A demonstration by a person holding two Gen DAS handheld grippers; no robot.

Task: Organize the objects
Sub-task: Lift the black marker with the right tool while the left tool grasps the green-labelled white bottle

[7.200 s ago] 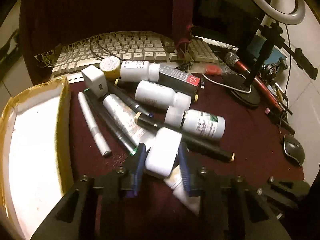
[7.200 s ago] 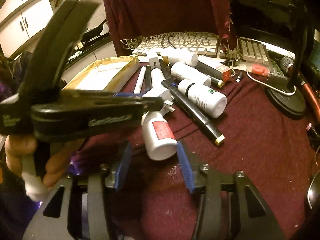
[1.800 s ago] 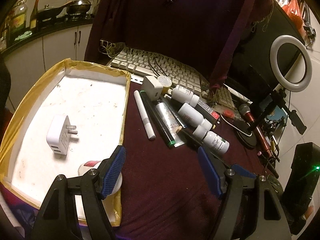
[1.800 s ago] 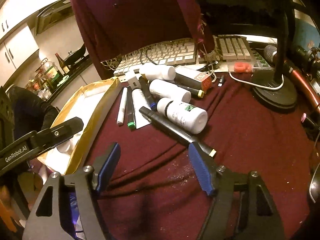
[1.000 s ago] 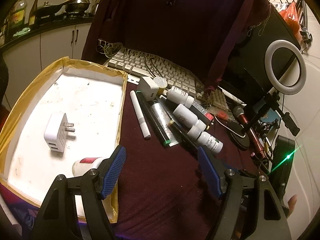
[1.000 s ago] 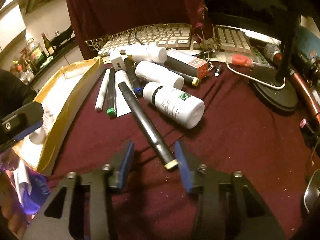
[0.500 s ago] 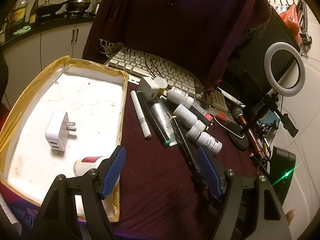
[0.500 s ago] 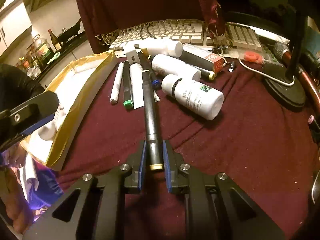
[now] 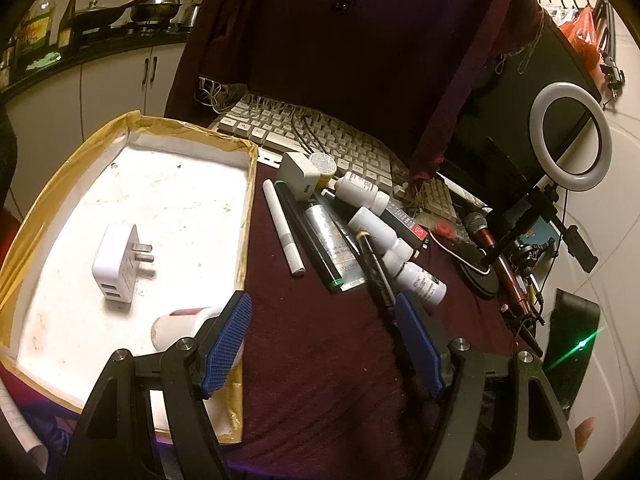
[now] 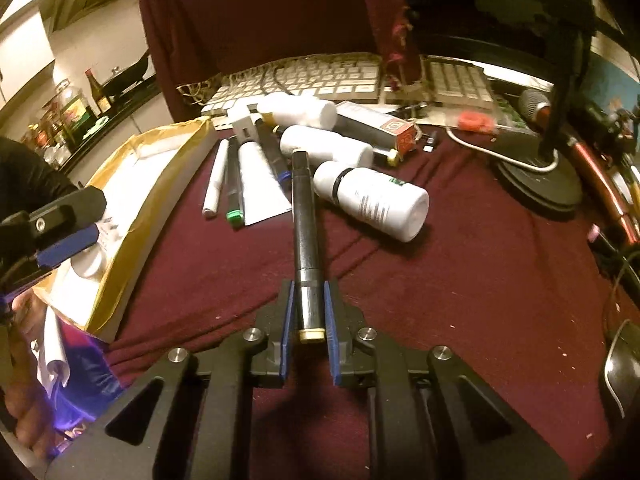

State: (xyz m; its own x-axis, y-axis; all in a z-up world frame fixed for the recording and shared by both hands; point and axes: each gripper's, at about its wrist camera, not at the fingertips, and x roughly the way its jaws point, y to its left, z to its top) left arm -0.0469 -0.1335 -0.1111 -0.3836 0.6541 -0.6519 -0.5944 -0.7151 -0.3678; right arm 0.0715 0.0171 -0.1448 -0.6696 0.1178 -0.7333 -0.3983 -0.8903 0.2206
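Maroon cloth (image 9: 320,360) covers the desk. At left, the white tray (image 9: 248,184) holds a charger (image 9: 116,268). Above its edge the left gripper (image 9: 324,344) hangs spread, with nothing in it. Right gripper (image 10: 307,320) pinches the black pen (image 10: 304,232), near the bottle (image 10: 376,200).

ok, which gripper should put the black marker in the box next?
Right. The right gripper is already shut on the black marker, so it likely only has to carry it to the box. The left gripper hangs open, holding nothing.
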